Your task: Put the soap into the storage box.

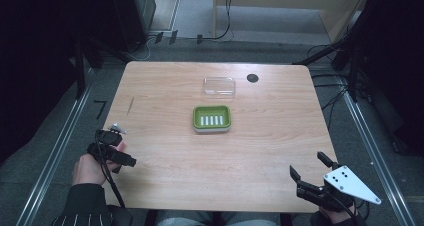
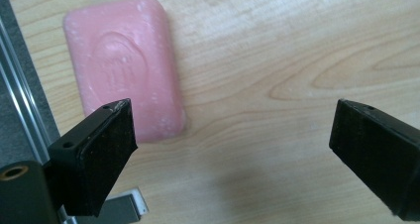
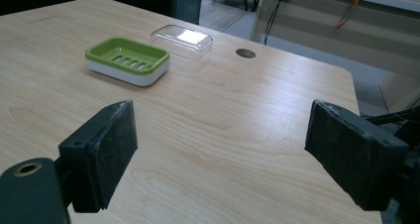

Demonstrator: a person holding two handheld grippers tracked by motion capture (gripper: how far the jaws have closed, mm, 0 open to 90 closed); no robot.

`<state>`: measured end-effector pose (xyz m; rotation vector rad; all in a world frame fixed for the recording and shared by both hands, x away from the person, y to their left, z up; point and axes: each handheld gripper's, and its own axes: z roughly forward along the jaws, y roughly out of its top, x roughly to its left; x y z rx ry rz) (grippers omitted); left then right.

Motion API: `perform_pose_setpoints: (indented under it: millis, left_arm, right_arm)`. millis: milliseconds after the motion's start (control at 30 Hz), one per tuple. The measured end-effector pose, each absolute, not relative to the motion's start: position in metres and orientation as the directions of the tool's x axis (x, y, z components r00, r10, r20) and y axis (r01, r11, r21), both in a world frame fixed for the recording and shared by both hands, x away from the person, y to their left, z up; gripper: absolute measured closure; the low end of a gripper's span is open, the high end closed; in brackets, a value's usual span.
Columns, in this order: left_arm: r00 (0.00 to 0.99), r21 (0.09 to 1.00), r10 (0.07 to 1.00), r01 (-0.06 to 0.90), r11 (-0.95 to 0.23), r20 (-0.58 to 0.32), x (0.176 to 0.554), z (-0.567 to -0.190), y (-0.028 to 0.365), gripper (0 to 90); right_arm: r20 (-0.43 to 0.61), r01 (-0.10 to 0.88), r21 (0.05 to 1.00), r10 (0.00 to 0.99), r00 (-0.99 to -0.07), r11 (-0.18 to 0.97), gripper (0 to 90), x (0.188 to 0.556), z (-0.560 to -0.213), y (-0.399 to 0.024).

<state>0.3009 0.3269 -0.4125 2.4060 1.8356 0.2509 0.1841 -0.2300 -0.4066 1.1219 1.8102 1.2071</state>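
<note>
A pink bar of soap (image 2: 126, 65) lies flat on the wooden table (image 1: 260, 151), close to its left edge. My left gripper (image 2: 233, 130) hovers over it, open, with the left jaw above the bar's near corner and nothing between the jaws. From above, the left gripper (image 1: 117, 147) sits at the table's left edge in a hand. A green soap dish (image 1: 211, 118) on a white base stands empty mid-table. My right gripper (image 1: 310, 167) is open at the near right corner, facing the soap dish (image 3: 128, 59) from well back.
A clear plastic lid (image 1: 219, 86) lies just behind the dish, also seen as the lid (image 3: 182, 39). A dark round hole (image 1: 252, 78) marks the table's far side. A metal rail (image 2: 20, 115) runs along the floor beside the left edge.
</note>
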Motion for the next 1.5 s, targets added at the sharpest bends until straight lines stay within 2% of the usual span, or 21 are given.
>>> perform_pose_setpoints:
  millis: [333,1400,1500]
  left_arm:
    - [0.225,0.198,0.973,0.953,-0.231,0.049,0.313,-0.410,0.342,4.2]
    - [0.159,0.118,0.987,0.980,-0.161,0.026,0.343,-0.435,0.374,3.8]
    - [0.144,0.118,0.989,0.982,-0.146,0.028,0.342,-0.437,0.377,7.5]
  right_arm:
    - [-0.073,0.285,0.938,0.915,-0.397,0.199,12.9,0.184,-0.407,-0.230]
    - [-0.070,0.286,0.938,0.916,-0.396,0.195,12.9,0.184,-0.407,-0.231]
    - [-0.070,0.285,0.938,0.915,-0.396,0.195,12.9,0.184,-0.407,-0.231]
